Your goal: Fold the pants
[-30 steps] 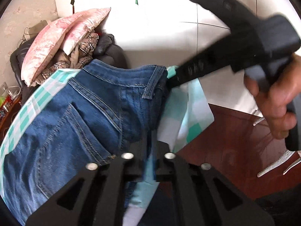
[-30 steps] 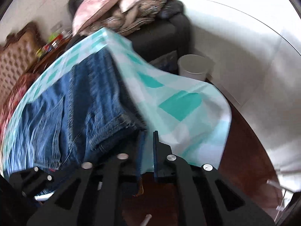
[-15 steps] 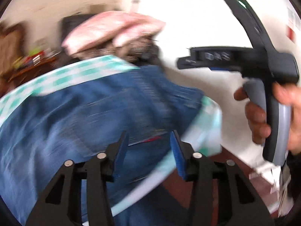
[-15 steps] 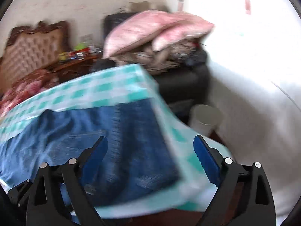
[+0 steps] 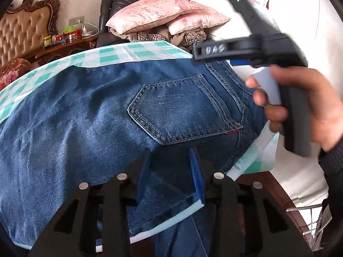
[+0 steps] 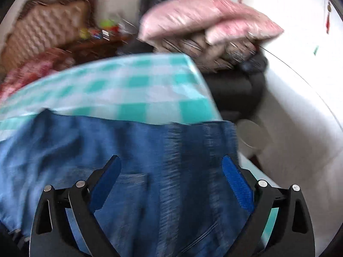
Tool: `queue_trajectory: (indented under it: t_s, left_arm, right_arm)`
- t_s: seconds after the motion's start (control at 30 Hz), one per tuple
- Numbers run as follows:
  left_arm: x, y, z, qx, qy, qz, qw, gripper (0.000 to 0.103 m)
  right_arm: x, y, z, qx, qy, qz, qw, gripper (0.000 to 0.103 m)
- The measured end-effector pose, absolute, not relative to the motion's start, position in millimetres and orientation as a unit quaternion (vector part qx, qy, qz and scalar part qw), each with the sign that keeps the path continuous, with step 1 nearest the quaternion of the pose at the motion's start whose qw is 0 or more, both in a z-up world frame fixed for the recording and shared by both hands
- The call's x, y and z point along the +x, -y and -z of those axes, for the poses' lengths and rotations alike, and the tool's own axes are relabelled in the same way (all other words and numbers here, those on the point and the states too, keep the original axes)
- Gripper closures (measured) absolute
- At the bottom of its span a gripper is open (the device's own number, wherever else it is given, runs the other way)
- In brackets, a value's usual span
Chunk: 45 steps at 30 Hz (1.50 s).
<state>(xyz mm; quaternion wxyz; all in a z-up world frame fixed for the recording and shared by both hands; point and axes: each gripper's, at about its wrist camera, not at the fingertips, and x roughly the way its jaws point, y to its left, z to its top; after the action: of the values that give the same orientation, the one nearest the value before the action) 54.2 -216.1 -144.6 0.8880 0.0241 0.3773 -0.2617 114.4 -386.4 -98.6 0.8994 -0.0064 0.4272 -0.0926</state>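
The left gripper [image 5: 170, 167] hangs spread above the near edge of the jeans [image 5: 85, 115], gripping nothing. The jeans lie flat on the checked cloth [image 5: 111, 55], pocket [image 5: 182, 109] up. At far right the right gripper [image 6: 171, 184] gapes wide over the waistband, pillows [image 5: 163, 15] beyond.

Dark blue jeans [image 5: 90, 115], back pocket up, flat on checked cloth [image 5: 133, 52]

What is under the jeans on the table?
A teal-and-white checked tablecloth lies under the jeans, showing along the far edge and the near right corner. The table surface beneath the cloth is covered and cannot be seen.
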Motion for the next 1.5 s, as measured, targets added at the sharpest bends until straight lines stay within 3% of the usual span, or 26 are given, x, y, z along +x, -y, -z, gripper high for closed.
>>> queue_trajectory:
  t_s: [0.07,0.13,0.17,0.2,0.23,0.27,0.3,0.43,0.53,0.6,0.63,0.7,0.73,0.83,0.97,1.17,1.37,1.47,1.5]
  left_arm:
    - [57.4,219.7,142.8,0.021,-0.381,0.258,0.887,0.057]
    - [55.6,221.6,142.1,0.018,-0.385,0.26,0.885,0.045]
    - [55.5,223.6,141.9,0.022,-0.389,0.25,0.887,0.013]
    - [55.9,225.5,143.4,0.023,-0.398,0.245,0.884,0.002]
    - [53.8,227.0,144.7,0.022,-0.4,0.245,0.883,0.002]
    - [50.1,227.6,143.1,0.029,-0.392,0.25,0.885,0.004]
    - [45.4,227.2,135.7,0.033,-0.375,0.268,0.887,0.013]
    - [59.1,225.4,95.6,0.024,-0.307,0.256,0.916,0.014]
    - [115.5,237.6,77.1,0.04,-0.315,0.224,0.921,0.018]
    - [167.8,255.1,84.2,0.041,-0.361,0.231,0.903,0.041]
    - [189.1,262.8,90.8,0.039,-0.386,0.237,0.891,0.046]
    - [226.3,277.5,109.2,0.033,-0.431,0.254,0.865,0.066]
    - [244.0,285.7,120.2,0.036,-0.451,0.257,0.854,0.069]
    - [264.2,300.6,124.2,0.072,-0.439,0.259,0.857,0.068]
    - [259.7,278.4,108.9,0.027,-0.424,0.257,0.868,0.07]
    - [154.6,271.5,122.5,0.056,-0.436,0.314,0.842,0.07]
    - [52.3,250.0,131.6,0.12,-0.382,0.299,0.866,0.069]
    - [37.0,226.6,132.5,0.088,-0.396,0.314,0.859,0.066]
    - [35.1,216.6,132.2,0.071,-0.4,0.31,0.859,0.067]
  right_arm:
    - [122.9,403.3,115.3,0.003,-0.462,0.125,0.878,0.012]
    - [121.9,420.5,130.0,0.056,-0.472,0.116,0.872,0.008]
    - [120.6,419.3,132.8,0.047,-0.467,0.122,0.874,0.005]
    - [120.1,417.5,132.2,0.043,-0.465,0.126,0.875,0.006]
    - [120.2,416.7,131.7,0.043,-0.465,0.128,0.875,0.006]
    - [120.0,417.5,131.6,0.047,-0.466,0.128,0.874,0.005]
    - [119.5,419.1,131.8,0.051,-0.466,0.126,0.874,0.005]
    - [118.3,420.4,131.5,0.052,-0.467,0.124,0.874,0.005]
    - [117.1,419.5,131.3,0.052,-0.466,0.125,0.874,0.004]
    - [118.9,420.1,132.3,0.052,-0.466,0.125,0.874,0.005]
    - [118.6,419.9,132.4,0.052,-0.466,0.125,0.874,0.005]
    - [120.9,419.4,134.0,0.052,-0.466,0.124,0.874,0.005]
    - [120.7,419.4,133.9,0.052,-0.466,0.125,0.874,0.005]
    - [120.7,419.8,134.6,0.055,-0.466,0.125,0.874,0.004]
    - [119.5,419.4,133.9,0.057,-0.466,0.124,0.874,0.004]
    - [119.5,420.0,133.7,0.058,-0.466,0.124,0.874,0.004]
    - [120.0,420.8,134.0,0.058,-0.467,0.126,0.873,0.004]
    - [120.4,419.6,130.2,0.059,-0.476,0.139,0.866,0.006]
    - [114.2,415.6,121.4,0.058,-0.47,0.146,0.869,0.011]
